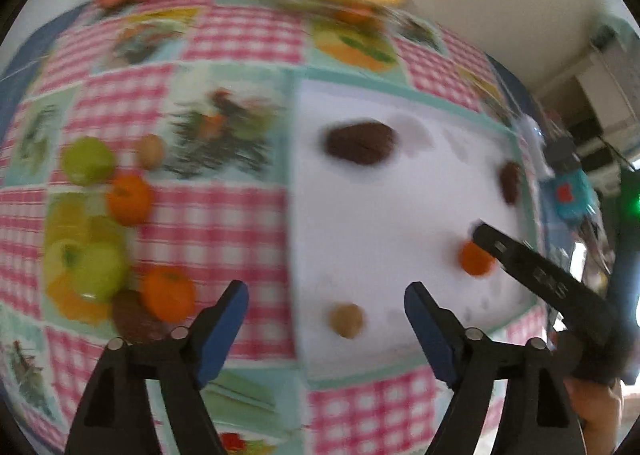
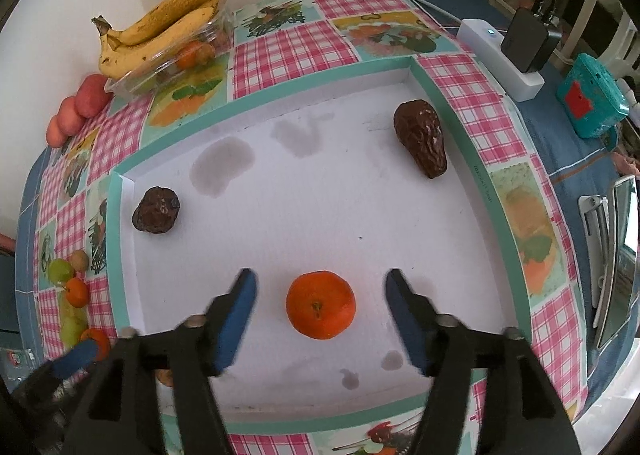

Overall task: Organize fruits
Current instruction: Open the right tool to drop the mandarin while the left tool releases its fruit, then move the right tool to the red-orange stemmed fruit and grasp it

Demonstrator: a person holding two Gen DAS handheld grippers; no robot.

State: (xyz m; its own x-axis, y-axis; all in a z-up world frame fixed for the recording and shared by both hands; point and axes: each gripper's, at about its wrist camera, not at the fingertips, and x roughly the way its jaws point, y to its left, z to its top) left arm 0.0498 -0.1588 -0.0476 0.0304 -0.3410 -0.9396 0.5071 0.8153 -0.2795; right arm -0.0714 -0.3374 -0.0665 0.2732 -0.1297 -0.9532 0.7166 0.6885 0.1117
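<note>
My right gripper [image 2: 321, 282] is open, with an orange [image 2: 320, 305] resting between its blue pads on the white tray [image 2: 280, 103]; neither pad touches the fruit. Two dark wrinkled avocados [image 2: 156, 210] [image 2: 420, 137] lie in the tray's far corners. The left wrist view is blurred. There my left gripper [image 1: 326, 295] is open just above a small tan fruit [image 1: 347, 320] in the tray [image 1: 360, 215]. Left of the tray lies a cluster of green apples [image 1: 88, 161], oranges [image 1: 168, 293] and a dark fruit [image 1: 132, 317].
Bananas [image 2: 168, 19] rest on a clear plastic container [image 2: 160, 71] by the back wall, with red fruits [image 2: 80, 103] beside it. A white power strip [image 2: 500, 59], a black adapter [image 2: 528, 41], a teal box [image 2: 592, 95] and a phone [image 2: 616, 255] are right of the checked tablecloth [image 2: 288, 51].
</note>
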